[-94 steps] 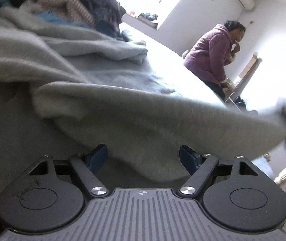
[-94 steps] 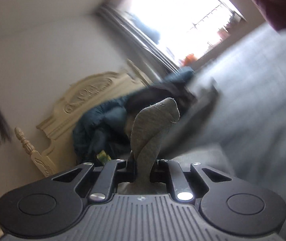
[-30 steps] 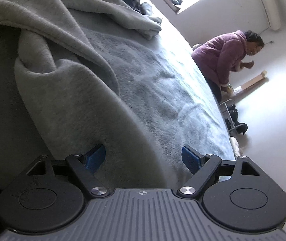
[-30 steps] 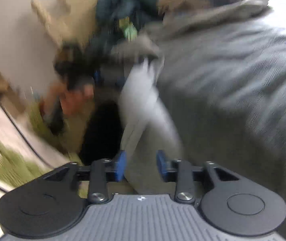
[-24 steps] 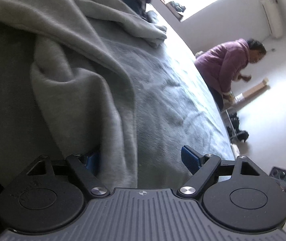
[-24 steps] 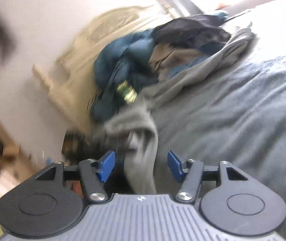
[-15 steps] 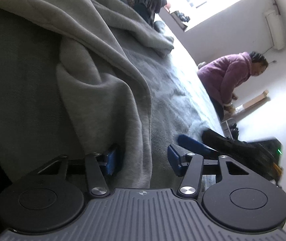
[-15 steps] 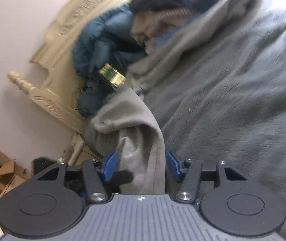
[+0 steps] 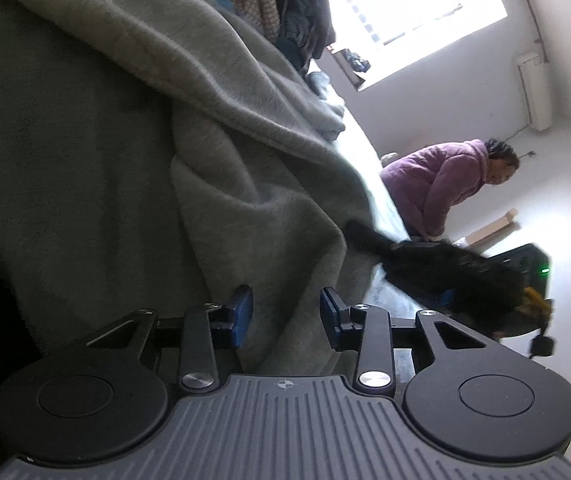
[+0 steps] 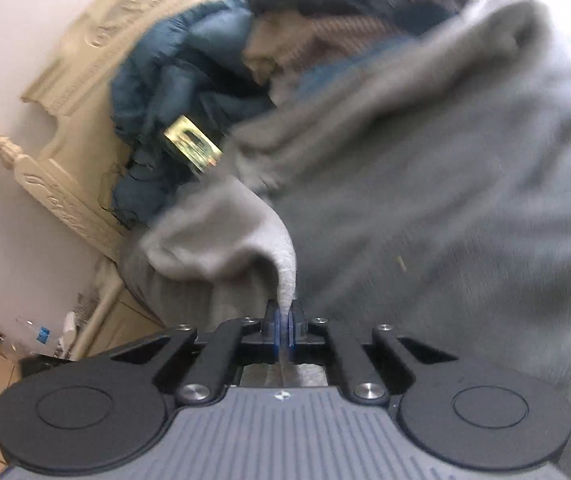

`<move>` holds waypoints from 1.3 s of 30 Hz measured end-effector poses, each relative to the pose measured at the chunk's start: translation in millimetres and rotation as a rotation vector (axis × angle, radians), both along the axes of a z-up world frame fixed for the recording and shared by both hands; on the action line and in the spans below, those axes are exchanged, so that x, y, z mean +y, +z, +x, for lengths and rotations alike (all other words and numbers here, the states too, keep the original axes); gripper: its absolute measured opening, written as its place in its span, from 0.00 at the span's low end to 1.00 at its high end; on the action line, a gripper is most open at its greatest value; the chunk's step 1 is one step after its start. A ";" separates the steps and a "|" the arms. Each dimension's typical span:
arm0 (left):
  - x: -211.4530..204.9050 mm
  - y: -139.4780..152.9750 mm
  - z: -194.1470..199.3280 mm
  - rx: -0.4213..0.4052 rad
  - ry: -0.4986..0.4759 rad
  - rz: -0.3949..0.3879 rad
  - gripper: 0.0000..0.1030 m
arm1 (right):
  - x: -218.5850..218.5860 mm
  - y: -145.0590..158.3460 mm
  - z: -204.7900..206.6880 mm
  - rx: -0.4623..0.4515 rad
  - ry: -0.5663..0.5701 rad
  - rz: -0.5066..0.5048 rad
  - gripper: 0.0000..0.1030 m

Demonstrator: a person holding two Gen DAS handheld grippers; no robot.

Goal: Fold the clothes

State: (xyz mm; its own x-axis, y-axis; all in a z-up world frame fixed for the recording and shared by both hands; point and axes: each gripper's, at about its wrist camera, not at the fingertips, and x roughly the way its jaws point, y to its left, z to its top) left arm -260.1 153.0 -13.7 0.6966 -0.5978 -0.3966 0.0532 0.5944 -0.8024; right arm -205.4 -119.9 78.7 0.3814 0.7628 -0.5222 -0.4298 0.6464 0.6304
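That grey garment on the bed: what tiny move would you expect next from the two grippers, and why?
Probably the left gripper finishes closing. The right gripper is already pinched shut on an edge of the grey garment. The left one's jaws have just been closing, with a fold of the same cloth between its blue pads, not clearly pressed yet. With both edges held, the fold can begin.

The right gripper (image 10: 284,326), open around a fold of the grey garment (image 10: 221,236) half a second ago, has clamped on its edge. The left gripper (image 9: 285,316) has been closing around a fold of the garment, its blue pads (image 9: 242,312) narrower than before.
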 end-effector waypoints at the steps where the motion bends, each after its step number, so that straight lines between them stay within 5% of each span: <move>1: 0.5 3.5 3.8 -0.012 0.001 0.001 0.38 | 0.0 10.3 0.7 -0.018 0.001 0.009 0.05; 11: -27.3 34.1 70.6 -0.154 -0.058 0.078 0.50 | 30.1 93.0 35.3 -0.154 0.037 0.078 0.05; 17: -45.6 20.0 110.1 -0.179 -0.030 -0.056 0.55 | 53.2 104.2 66.1 -0.161 0.011 0.040 0.05; 21: -32.6 5.4 99.9 -0.110 0.025 -0.075 0.62 | 39.8 89.1 86.6 -0.083 -0.025 0.082 0.05; 27: -0.6 6.8 46.8 -0.114 0.100 -0.050 0.71 | 40.2 67.5 103.4 -0.046 -0.021 0.095 0.05; 36: -19.3 11.1 6.6 -0.136 -0.024 0.017 0.86 | 102.1 -20.5 140.3 0.115 0.030 -0.109 0.08; 39: -30.7 9.6 9.6 -0.103 -0.055 0.045 0.86 | 97.4 -39.7 146.4 0.194 0.040 -0.074 0.15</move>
